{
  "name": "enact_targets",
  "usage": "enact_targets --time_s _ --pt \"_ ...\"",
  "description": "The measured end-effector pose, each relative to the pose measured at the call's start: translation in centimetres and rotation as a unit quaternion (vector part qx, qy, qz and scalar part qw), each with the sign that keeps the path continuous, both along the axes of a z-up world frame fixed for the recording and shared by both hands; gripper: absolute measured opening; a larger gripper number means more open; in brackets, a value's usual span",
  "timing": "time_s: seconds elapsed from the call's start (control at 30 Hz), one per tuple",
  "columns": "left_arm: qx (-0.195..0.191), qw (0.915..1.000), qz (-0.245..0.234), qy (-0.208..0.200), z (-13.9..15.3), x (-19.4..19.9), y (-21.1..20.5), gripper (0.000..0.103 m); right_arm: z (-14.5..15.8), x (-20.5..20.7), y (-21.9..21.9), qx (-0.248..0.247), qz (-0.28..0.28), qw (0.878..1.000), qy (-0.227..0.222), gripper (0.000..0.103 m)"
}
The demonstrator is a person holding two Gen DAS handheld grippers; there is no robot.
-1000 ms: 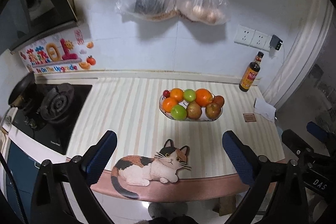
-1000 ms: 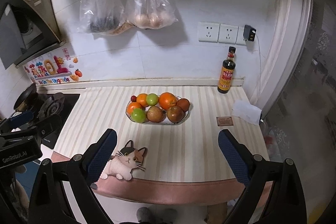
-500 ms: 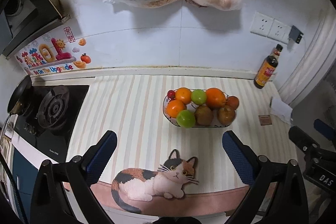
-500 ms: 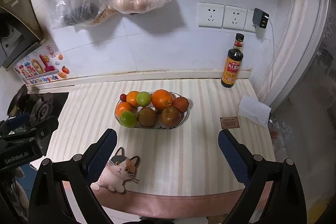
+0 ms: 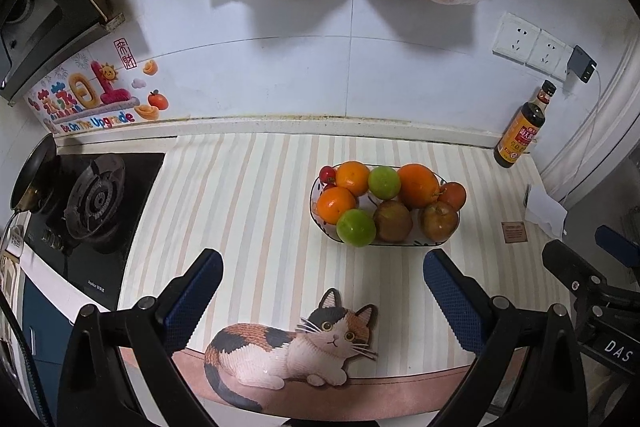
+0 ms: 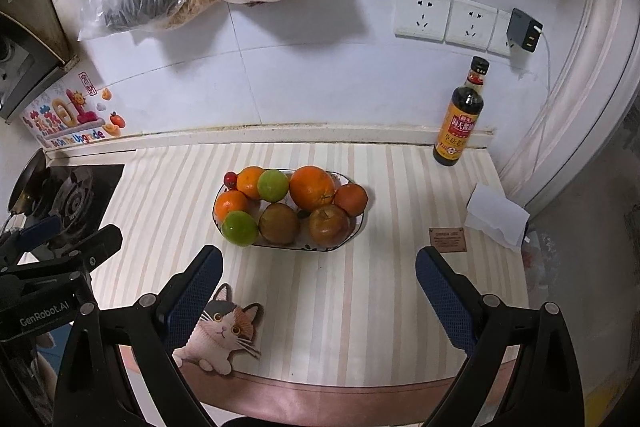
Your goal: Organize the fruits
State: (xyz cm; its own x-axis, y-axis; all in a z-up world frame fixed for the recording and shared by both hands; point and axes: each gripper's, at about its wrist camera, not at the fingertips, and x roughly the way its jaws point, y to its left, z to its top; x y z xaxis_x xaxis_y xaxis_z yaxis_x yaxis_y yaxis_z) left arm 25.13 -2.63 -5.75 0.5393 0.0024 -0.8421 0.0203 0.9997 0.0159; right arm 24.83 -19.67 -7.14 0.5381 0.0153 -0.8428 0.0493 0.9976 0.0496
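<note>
Both wrist cameras look down and forward from beyond the worktop's (image 5: 256, 211) front edge toward the back wall. The left view sits further left, taking in more of the stove (image 5: 94, 199); the right view shows more of the right end. Both share the fruit bowl (image 5: 320, 223) mid-worktop, at middling range.

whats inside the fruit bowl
The bowl holds three oranges, two green fruits, brownish fruits, a red cherry. Anything beneath them is covered.
</note>
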Motion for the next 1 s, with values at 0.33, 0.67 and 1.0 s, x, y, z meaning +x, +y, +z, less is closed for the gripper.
enact_targets --time_s 0.33,0.67,1.0 --pt "0.002 1.0000 -0.001 0.000 -0.1 0.1 0.1 0.103 -0.5 0.5 -0.1 0.004 0.002 1.000 0.008 0.099" --pt "-0.003 1.0000 0.001 -0.002 0.3 -0.3 0.3 0.103 -0.9 0.3 -0.1 0.005 0.001 1.000 0.017 0.099" --pt "-0.005 1.0000 0.000 -0.001 0.3 -0.6 0.5 0.103 -1.0 0.2 -0.1 0.004 0.005 1.000 0.018 0.099"
